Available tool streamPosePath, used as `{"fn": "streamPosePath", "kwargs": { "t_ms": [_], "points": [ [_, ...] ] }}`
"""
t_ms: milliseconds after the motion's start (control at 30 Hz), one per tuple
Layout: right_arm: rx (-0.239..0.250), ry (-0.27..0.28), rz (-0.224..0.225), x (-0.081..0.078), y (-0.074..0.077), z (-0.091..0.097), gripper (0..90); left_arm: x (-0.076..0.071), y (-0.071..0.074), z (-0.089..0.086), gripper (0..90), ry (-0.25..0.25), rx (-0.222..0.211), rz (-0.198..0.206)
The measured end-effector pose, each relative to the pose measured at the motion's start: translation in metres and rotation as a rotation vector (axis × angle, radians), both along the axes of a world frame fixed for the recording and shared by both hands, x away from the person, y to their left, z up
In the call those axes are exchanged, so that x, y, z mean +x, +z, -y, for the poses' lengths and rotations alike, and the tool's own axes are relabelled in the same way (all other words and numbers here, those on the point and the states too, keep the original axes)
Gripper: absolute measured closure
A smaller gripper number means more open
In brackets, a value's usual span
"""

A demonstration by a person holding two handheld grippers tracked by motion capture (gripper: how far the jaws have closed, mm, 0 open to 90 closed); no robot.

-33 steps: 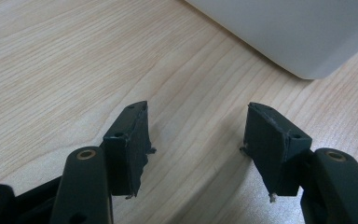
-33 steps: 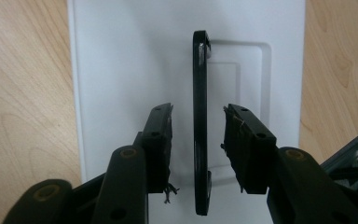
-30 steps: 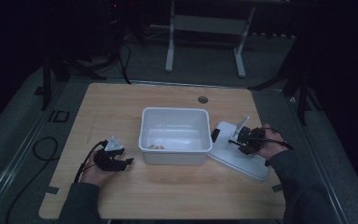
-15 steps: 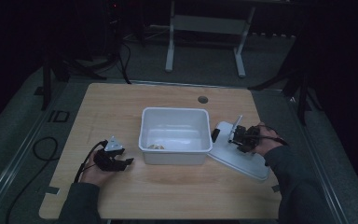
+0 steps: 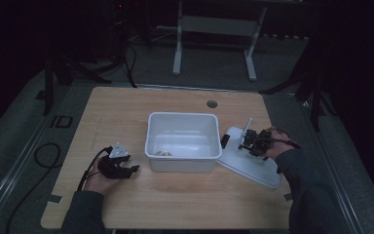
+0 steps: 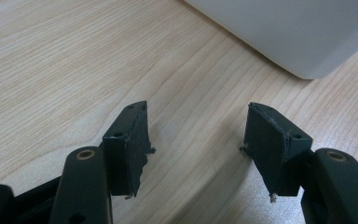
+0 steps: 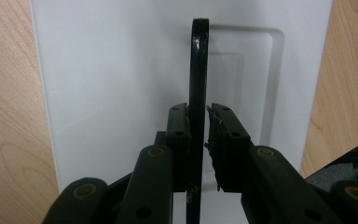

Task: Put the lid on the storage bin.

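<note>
A white bin (image 5: 183,156) stands in the middle of the wooden table, with a small pale scrap (image 5: 164,153) on its floor. A white lid (image 5: 253,168) lies flat to the right of the bin. My right gripper (image 5: 245,142) hovers over the lid. Its jaws have just been closing, and they now pinch a thin black handle (image 7: 198,70) that stands up from the lid (image 7: 116,84). My left gripper (image 5: 130,168) rests on the table left of the bin. It is open (image 6: 196,140) with only bare wood between its pads.
A corner of the bin (image 6: 303,42) sits just beyond the left jaws. A black clip (image 5: 224,141) is on the lid's left edge beside the bin. The table has a round grommet hole (image 5: 212,104) at the back. Bare wood (image 5: 126,117) lies behind the left hand.
The right gripper has shifted slightly left over the lid, and its jaws have narrowed onto the handle. The left hand has stayed put.
</note>
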State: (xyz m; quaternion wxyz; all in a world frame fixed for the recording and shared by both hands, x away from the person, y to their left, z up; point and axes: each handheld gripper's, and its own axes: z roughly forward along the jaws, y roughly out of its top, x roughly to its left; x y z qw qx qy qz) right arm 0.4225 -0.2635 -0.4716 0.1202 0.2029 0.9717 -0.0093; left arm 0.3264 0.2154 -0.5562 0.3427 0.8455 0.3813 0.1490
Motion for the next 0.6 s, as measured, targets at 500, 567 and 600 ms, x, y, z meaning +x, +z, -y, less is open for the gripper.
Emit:
{"fn": "streamPosePath", "kwargs": {
  "t_ms": [500,567,600],
  "points": [
    [-0.012,0.008,-0.032,0.0068,0.0028,0.0002,84.1,0.0000,-0.0002,-0.0001,40.3,-0.001,-0.002,0.001],
    [-0.014,0.010,-0.028,0.0069,0.0027,0.0008,84.2,-0.0001,-0.0002,-0.0001,40.3,-0.001,-0.002,0.001],
    [-0.014,0.013,-0.027,0.0067,0.0026,0.0009,84.2,-0.0001,-0.0002,-0.0001,40.3,-0.001,-0.002,0.001]
  ]
}}
